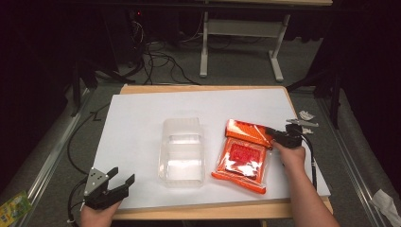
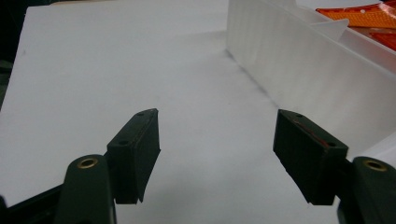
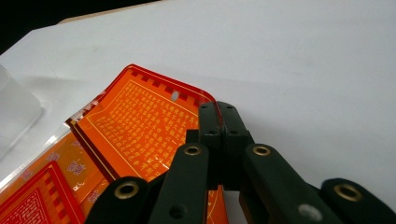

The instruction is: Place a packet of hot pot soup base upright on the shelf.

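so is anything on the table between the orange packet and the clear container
Nothing visible. The orange packet, pinched at its corner by the right gripper, lies right beside the clear container on bare white table.

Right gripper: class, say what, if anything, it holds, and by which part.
The right gripper is shut on the orange packet, pinching the edge of its folded-up top flap. The left gripper is open and holds nothing.
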### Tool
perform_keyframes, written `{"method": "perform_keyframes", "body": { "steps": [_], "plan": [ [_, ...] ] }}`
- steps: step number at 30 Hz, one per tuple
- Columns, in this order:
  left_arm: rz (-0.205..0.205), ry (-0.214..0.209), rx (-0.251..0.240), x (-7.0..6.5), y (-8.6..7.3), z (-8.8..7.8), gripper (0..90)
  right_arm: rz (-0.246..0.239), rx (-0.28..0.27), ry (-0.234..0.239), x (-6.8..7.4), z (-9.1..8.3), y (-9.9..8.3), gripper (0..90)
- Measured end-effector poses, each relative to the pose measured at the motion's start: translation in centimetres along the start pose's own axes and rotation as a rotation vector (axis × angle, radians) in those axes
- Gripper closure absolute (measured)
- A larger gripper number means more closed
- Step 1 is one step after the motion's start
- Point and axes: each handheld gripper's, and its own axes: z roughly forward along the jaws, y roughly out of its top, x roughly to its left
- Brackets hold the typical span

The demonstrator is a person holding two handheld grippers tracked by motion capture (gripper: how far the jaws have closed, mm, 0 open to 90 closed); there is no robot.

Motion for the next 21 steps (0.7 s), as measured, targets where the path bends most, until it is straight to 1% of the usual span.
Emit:
{"method": "perform_keyframes", "body": {
  "steps": [2,4,6,7,11,13,14,15,17,20,21],
  "plan": [
    [-0.002,-0.004,-0.005,0.0,0.1,-0.1,32.1,-0.009,-0.009,-0.002,0.3,-0.2,0.1,90.0],
    [-0.002,-0.005,-0.008,-0.1,0.2,-0.1,32.1,-0.031,-0.023,0.000,0.6,-0.5,0.2,90.0],
    [-0.005,-0.006,-0.013,-0.1,0.2,-0.2,32.1,-0.036,-0.038,0.001,1.0,-0.8,0.3,90.0],
    [-0.006,-0.009,-0.013,-0.1,0.3,-0.2,32.1,-0.056,-0.051,-0.002,1.4,-1.2,0.4,90.0],
    [-0.008,-0.012,-0.017,-0.1,0.3,-0.3,32.1,-0.072,-0.068,-0.005,1.9,-1.6,0.6,90.0],
    [-0.009,-0.011,-0.018,-0.1,0.3,-0.3,32.1,-0.092,-0.088,-0.010,2.3,-2.0,0.7,90.0],
    [-0.009,-0.011,-0.018,-0.1,0.3,-0.3,32.1,-0.092,-0.088,-0.010,2.3,-2.0,0.7,90.0],
    [-0.008,-0.011,-0.017,-0.1,0.3,-0.4,32.1,-0.096,-0.099,-0.014,2.6,-2.3,0.8,90.0],
    [-0.009,-0.012,-0.018,-0.1,0.3,-0.4,32.2,-0.112,-0.108,-0.018,2.8,-2.5,0.9,90.0],
    [-0.009,-0.011,-0.019,-0.1,0.4,-0.3,32.1,-0.118,-0.115,-0.020,3.1,-2.8,1.0,90.0],
    [-0.006,-0.011,-0.018,-0.2,0.4,-0.3,32.1,-0.123,-0.131,-0.020,3.3,-3.0,1.1,90.0]
  ]
}}
